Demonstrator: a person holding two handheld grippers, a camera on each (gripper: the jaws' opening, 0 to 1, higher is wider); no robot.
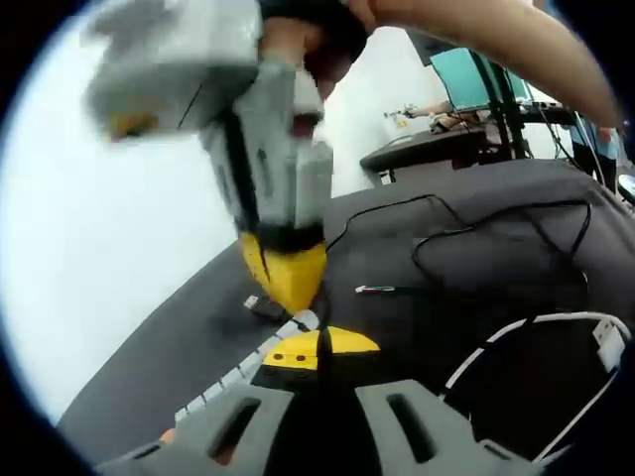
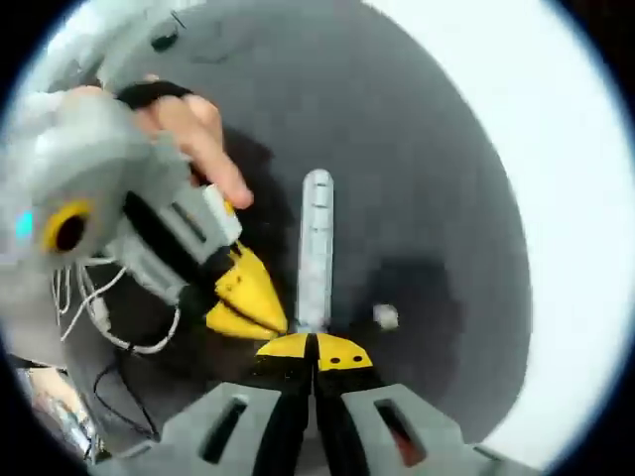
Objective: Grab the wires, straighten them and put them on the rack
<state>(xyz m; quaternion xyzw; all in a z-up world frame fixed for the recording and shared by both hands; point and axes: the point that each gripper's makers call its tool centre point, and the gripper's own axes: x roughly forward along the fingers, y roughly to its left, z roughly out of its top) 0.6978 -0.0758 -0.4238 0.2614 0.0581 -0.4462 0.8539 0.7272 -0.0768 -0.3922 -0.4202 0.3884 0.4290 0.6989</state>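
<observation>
**Yellow-tipped tongs meet over the dark surface**

Yellow tips of the left tongs [image 1: 319, 349] are pressed together at the bottom of the left gripper view, with a thin dark wire [image 1: 323, 342] running up from between them. Just above, the right tongs [image 1: 286, 276] point down at the same spot, also closed, held by a hand [image 1: 327, 40]. A white ribbed rack [image 1: 243, 372] lies on the dark surface [image 1: 179, 347] just under both tips.

Well apart on the cloth lie a looping black wire [image 1: 496, 223], a white wire [image 1: 536, 332] with a plug, and a short thin wire [image 1: 382, 290].

In the right gripper view the right tongs [image 2: 315, 350] are pressed together at the near end of the rack [image 2: 317, 248], which runs straight away from them. The left tongs [image 2: 248, 297] come in from the left, tips closed, just beside the right ones. A small white piece [image 2: 385, 316] sits near the rack. White wires [image 2: 94, 307] lie tangled at the left edge.
</observation>
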